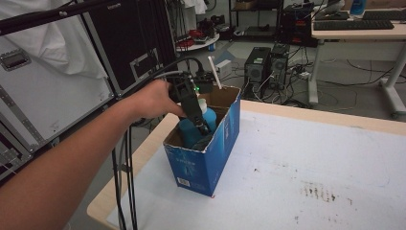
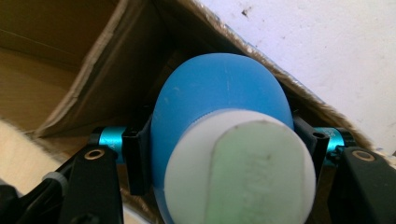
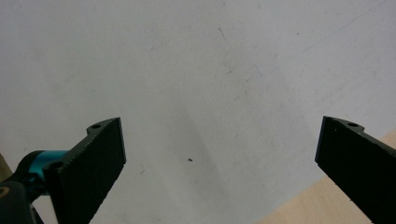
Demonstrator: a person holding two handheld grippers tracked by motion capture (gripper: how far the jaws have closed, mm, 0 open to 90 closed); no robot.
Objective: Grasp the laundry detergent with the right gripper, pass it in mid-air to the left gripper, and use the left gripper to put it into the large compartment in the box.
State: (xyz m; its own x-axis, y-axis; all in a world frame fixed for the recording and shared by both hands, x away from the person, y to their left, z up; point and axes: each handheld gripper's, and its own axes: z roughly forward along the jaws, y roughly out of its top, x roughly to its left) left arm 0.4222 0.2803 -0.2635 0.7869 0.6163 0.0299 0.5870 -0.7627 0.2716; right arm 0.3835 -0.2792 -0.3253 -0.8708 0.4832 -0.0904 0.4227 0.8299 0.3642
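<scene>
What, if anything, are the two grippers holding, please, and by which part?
The left gripper clamps the blue bottle by its body below the white cap, inside the cardboard box. The right gripper holds nothing.

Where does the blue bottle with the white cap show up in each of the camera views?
High view: the blue bottle stands left of centre, inside the blue cardboard box, under the left gripper.
Left gripper view: the bottle sits centre frame, cap nearest, clamped between the black jaws.
Right gripper view: white tabletop between open jaws.
Shared landmark: the box's brown inner wall.
</scene>
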